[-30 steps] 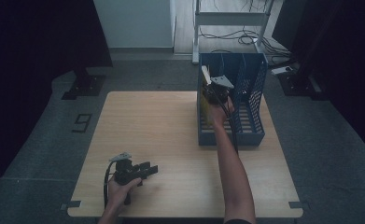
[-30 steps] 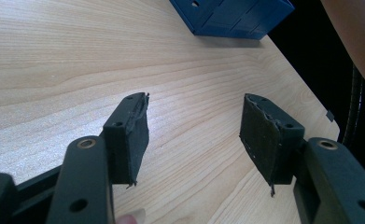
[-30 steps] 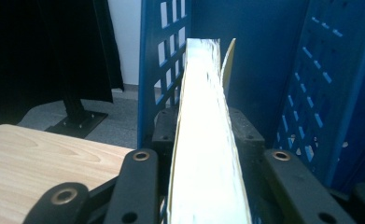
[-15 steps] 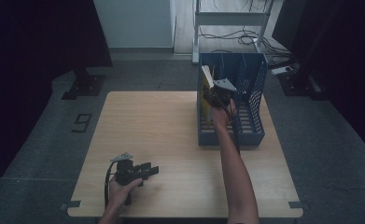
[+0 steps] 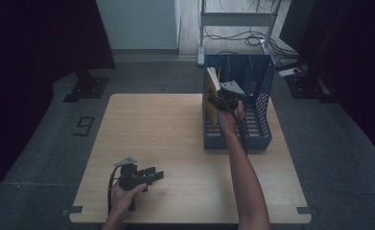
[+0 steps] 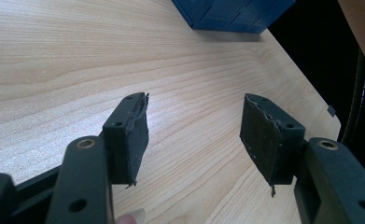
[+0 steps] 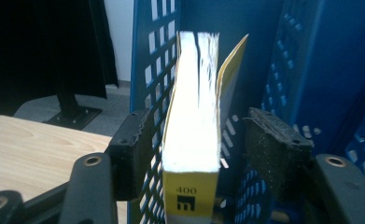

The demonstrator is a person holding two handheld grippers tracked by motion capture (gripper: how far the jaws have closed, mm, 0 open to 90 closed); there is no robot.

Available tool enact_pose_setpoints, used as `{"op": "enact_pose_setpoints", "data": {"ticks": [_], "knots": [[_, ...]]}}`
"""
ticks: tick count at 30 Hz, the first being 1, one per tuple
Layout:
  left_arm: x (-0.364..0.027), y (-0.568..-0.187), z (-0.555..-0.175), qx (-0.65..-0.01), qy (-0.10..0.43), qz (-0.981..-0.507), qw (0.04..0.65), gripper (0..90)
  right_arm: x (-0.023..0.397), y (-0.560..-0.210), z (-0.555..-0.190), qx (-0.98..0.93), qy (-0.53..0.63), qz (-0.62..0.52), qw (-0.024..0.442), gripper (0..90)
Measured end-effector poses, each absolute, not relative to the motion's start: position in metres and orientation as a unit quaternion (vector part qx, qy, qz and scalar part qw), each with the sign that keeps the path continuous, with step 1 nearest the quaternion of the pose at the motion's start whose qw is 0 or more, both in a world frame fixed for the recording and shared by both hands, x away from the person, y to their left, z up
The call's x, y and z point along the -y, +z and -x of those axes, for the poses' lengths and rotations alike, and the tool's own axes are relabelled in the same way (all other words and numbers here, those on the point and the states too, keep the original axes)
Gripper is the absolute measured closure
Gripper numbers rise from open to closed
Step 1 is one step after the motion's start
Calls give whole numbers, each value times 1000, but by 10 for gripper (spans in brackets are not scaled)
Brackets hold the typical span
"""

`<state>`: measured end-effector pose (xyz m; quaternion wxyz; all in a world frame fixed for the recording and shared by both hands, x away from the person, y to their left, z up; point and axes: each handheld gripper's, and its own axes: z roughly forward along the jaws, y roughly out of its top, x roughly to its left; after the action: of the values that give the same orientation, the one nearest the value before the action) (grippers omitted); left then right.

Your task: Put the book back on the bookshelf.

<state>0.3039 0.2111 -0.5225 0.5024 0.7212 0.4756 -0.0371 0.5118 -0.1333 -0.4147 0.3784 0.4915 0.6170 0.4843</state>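
A yellow-covered book [image 7: 192,116] with white page edges stands upright in the left compartment of a blue perforated file rack [image 7: 306,56]. My right gripper [image 7: 203,140] is open with one jaw on each side of the book. The left jaw is close to the cover and a gap shows at the right jaw. In the high view the right gripper [image 5: 222,98] reaches into the rack [image 5: 259,136] beside the book [image 5: 214,79]. My left gripper [image 5: 154,173] rests low over the table's front left, open with nothing between its jaws [image 6: 194,135].
The light wooden table [image 5: 161,124] carries the rack at its back right. A metal shelf frame [image 5: 238,19] and cables stand on the floor beyond the rack. Dark stands flank the table on both sides.
The right hand has moved the book a little farther into the rack, and the book now stands straighter. The left gripper has not moved.
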Motion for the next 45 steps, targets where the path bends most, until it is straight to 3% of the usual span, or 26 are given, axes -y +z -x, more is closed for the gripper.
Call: {"op": "enact_pose_setpoints", "data": {"ticks": [26, 45], "knots": [[-210, -521, -302, -472, -36, -724, 501, 410, 147, -409, -478, -618, 497, -486, 367, 350], [-209, -522, -303, -473, -35, -727, 496, 410, 163, -415, -449, -624, 508, -478, 352, 396]]}}
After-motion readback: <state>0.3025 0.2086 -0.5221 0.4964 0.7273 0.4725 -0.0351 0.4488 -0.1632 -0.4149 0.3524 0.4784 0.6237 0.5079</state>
